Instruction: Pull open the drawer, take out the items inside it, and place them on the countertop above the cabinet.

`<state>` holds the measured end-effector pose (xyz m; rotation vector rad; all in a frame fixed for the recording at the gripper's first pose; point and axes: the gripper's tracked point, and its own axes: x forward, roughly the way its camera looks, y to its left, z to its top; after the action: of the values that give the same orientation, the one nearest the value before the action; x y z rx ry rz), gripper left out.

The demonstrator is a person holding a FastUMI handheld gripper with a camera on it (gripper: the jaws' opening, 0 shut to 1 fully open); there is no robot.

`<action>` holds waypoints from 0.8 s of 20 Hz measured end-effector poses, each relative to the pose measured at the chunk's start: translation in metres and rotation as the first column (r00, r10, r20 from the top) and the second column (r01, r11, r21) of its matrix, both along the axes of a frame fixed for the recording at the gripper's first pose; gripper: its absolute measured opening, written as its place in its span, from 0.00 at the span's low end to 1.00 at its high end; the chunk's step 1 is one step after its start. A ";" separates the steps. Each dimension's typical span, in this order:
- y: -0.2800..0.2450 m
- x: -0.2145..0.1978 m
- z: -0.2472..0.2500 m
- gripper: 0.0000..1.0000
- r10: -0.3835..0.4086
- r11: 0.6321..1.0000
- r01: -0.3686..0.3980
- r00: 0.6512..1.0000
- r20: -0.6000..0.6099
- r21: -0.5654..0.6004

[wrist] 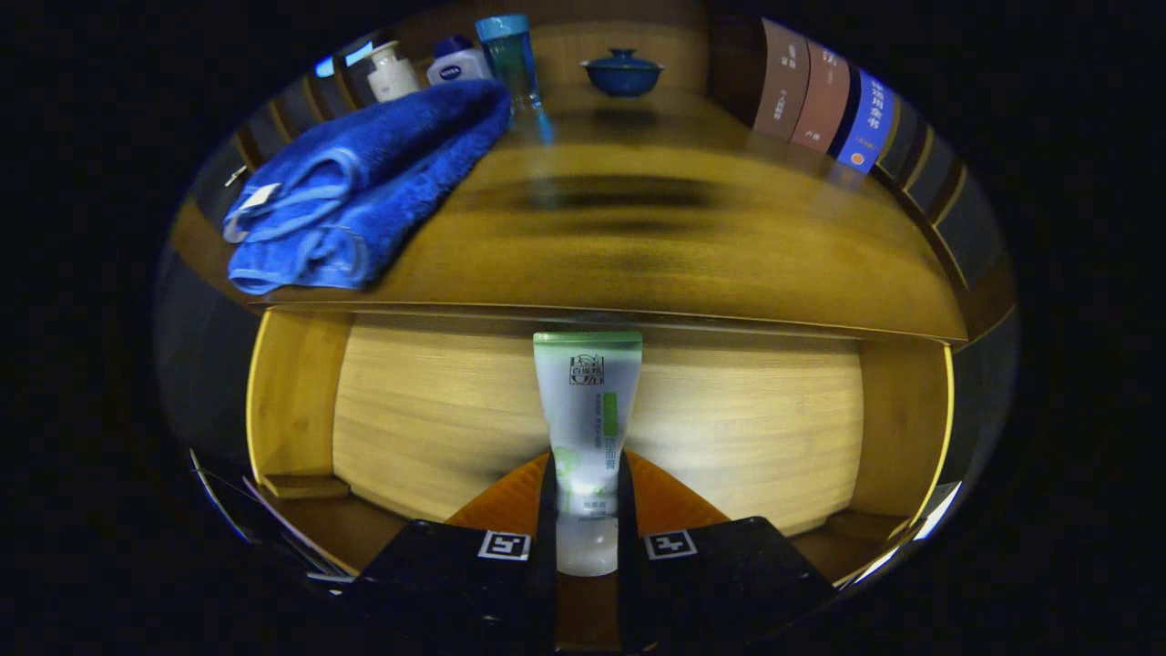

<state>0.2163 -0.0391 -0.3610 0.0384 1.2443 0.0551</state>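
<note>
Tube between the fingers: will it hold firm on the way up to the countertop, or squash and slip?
The tube looks like soft, glossy plastic, so it may squash and slide under the gripper, whose fingers press its lower end. Most of its length stands beyond them, so it may wobble. Probably light.

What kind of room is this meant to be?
Probably a mock bathroom or washroom corner. A folded blue towel and lotion bottles sit on a wooden countertop, and the gripper is shut on a tube over the open drawer.
</note>
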 end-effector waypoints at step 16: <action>-0.011 0.075 0.116 0.30 -0.064 0.998 0.066 0.988 0.143 -0.008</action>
<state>0.2911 -0.0497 -0.2448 0.0630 1.0992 -0.0071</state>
